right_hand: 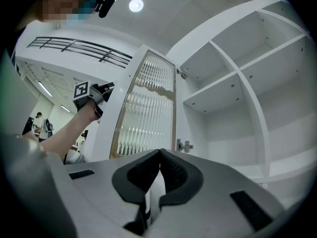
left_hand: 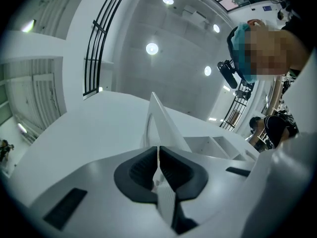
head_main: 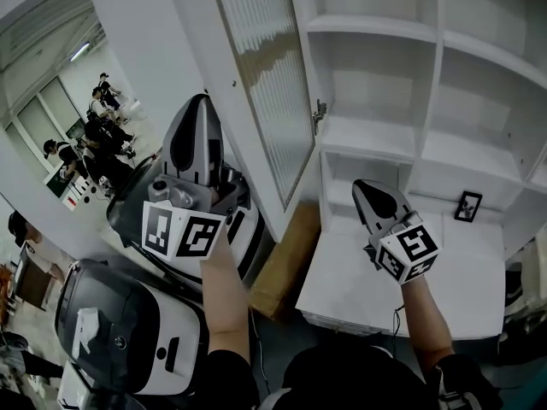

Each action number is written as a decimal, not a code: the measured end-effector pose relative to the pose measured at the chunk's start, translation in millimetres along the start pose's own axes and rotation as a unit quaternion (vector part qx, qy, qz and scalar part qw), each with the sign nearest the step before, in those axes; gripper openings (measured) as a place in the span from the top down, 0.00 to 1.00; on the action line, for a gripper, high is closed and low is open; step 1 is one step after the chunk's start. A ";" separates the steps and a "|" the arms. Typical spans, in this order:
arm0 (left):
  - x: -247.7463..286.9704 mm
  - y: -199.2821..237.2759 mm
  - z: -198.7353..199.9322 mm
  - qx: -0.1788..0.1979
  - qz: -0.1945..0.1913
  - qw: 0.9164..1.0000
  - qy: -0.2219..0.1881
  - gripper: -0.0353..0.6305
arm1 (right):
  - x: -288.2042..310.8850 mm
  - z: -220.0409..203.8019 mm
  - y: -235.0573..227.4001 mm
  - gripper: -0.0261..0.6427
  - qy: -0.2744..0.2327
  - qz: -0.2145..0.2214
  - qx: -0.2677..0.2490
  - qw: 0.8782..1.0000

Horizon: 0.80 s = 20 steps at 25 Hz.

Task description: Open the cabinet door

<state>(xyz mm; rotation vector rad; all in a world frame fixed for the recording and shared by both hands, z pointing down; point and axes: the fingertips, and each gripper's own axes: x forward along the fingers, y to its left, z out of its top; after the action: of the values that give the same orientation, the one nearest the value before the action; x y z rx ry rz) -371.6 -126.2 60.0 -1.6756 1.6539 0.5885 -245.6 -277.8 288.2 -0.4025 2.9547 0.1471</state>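
Cabinet door [head_main: 272, 92] stands swung wide – a white frame around ribbed glass, hinged to the open cabinet [head_main: 367, 135] on its right. The left gripper [head_main: 200, 102] sits on the door's outer side, just beside the frame, pointing steeply up. In the left gripper view its dark pads meet at the tips with nothing pressed between them, so the left gripper [left_hand: 158, 150] is closed and empty. Just past its tips rises the door's thin white edge [left_hand: 157, 118], seen end-on; whether tips and edge touch cannot be told. The cabinet's compartments lie to the right of the jaws.

The right gripper [head_main: 362, 186] is held low in front of the cabinet's lower shelves, aimed nearly level into them. Its own view shows the jaws drawn together on nothing – the right gripper [right_hand: 159, 153] is closed as well. Ahead and to the left of its jaws stands the ribbed glass [right_hand: 148, 113], with a metal hinge [right_hand: 184, 145] just above the tips and bare white shelves to the right. Farther left, beyond the door, the left gripper's marker cube [right_hand: 81, 89] shows.
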 end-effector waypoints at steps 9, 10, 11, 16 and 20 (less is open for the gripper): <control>-19.5 -8.4 -6.0 -0.008 -0.004 1.000 0.019 0.91 | -8.5 -3.5 12.8 0.94 -0.003 -0.002 0.010 1.000; -22.1 -11.5 -5.8 -0.006 -0.004 1.000 0.022 0.91 | -12.0 -4.2 14.7 0.94 -0.002 -0.002 0.010 1.000; -24.6 -15.1 -5.3 -0.004 -0.004 1.000 0.025 0.91 | -15.9 -4.6 16.2 0.94 -0.001 -0.002 0.011 1.000; -33.4 -40.8 0.3 0.007 -0.009 0.999 0.035 0.91 | -43.0 -3.3 17.6 0.94 0.001 -0.007 0.015 1.000; -40.6 -69.2 -4.4 0.004 -0.016 0.998 0.053 0.91 | -72.5 -4.4 13.0 0.94 0.005 -0.023 0.024 0.999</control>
<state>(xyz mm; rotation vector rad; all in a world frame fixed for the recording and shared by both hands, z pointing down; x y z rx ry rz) -307.4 -106.6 104.1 -1.7503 1.6979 0.4849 -180.8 -247.2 305.7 -0.4648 2.9501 0.0675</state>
